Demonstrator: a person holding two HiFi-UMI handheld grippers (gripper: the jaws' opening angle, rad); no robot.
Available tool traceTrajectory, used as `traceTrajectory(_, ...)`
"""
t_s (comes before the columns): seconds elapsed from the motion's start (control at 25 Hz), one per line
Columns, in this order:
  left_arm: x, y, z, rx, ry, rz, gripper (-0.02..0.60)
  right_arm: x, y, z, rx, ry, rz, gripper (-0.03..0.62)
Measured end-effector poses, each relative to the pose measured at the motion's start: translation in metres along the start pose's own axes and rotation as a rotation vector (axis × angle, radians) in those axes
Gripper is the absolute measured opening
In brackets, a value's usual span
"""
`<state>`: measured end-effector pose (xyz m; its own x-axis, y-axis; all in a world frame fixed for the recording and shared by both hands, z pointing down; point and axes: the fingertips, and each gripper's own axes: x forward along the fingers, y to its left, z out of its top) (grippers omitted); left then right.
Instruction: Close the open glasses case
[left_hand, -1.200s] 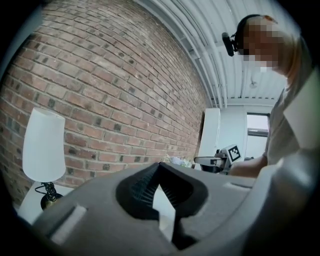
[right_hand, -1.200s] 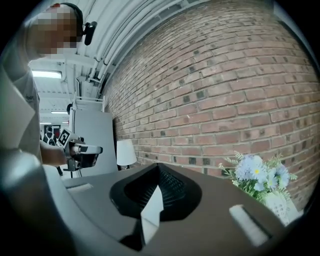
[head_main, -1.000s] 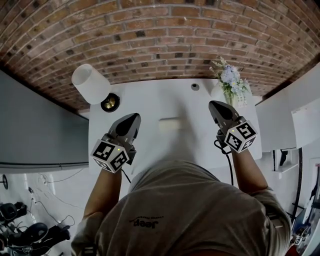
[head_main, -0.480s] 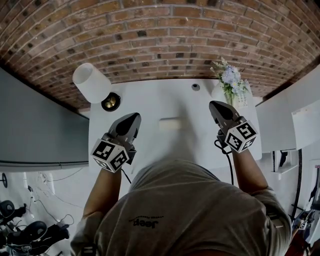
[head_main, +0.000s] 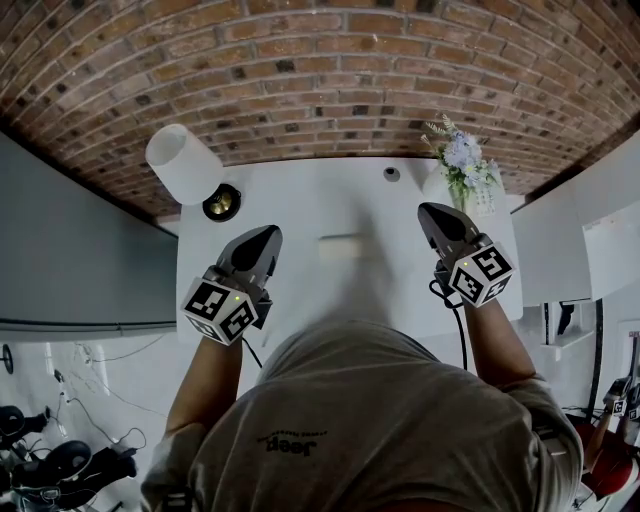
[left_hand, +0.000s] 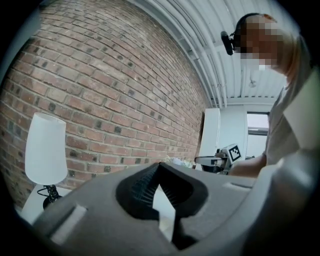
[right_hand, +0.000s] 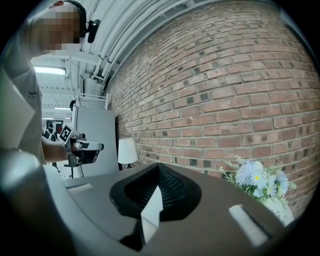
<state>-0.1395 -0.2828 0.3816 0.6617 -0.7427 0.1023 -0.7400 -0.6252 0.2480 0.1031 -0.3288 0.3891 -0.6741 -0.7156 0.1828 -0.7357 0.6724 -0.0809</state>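
Red-brown brick wall (head_main: 320, 70) runs straight ahead of both grippers, and the white rectangular table (head_main: 300, 190) is under them. Ahead and outboard of your left gripper (head_main: 266, 237) is a table lamp with a white cylindrical shade (head_main: 183, 165) on a dark round base (head_main: 221, 204). Just ahead of your right gripper (head_main: 431, 212), slightly outboard, is a pale vase of blue-white flowers (head_main: 461, 158); it's the only container whose contents show. The target, a pale flat rectangular glasses case (head_main: 340, 247), lies on the table between the two grippers, inboard of each, roughly level with the left jaws and apart from both. It's washed out against the tabletop, so I can't tell the lid position, the hinge side or whether anything is inside. A small grey round item (head_main: 390, 173) sits well ahead of the case near the wall; can't tell what it is. Both grippers are clenched, pads meeting at the tips with nothing between them. My read is that the case is a light, stiff, smooth shell that will skate if you shove it from one side, and the lid may snap shut near the end. Pin the base with one closed tip and press the lid's free long edge, opposite the hinge, with the other. Closed tips should do; I see no need to pinch it.
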Motion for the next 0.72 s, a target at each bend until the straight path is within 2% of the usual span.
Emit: traceTrajectory(0.72,-0.0052,-0.0027,-0.0062,-0.009,-0.001,0.005,-0.003,0.0008,0.0077,-0.0063,-0.004,0.007,0.022,0.008)
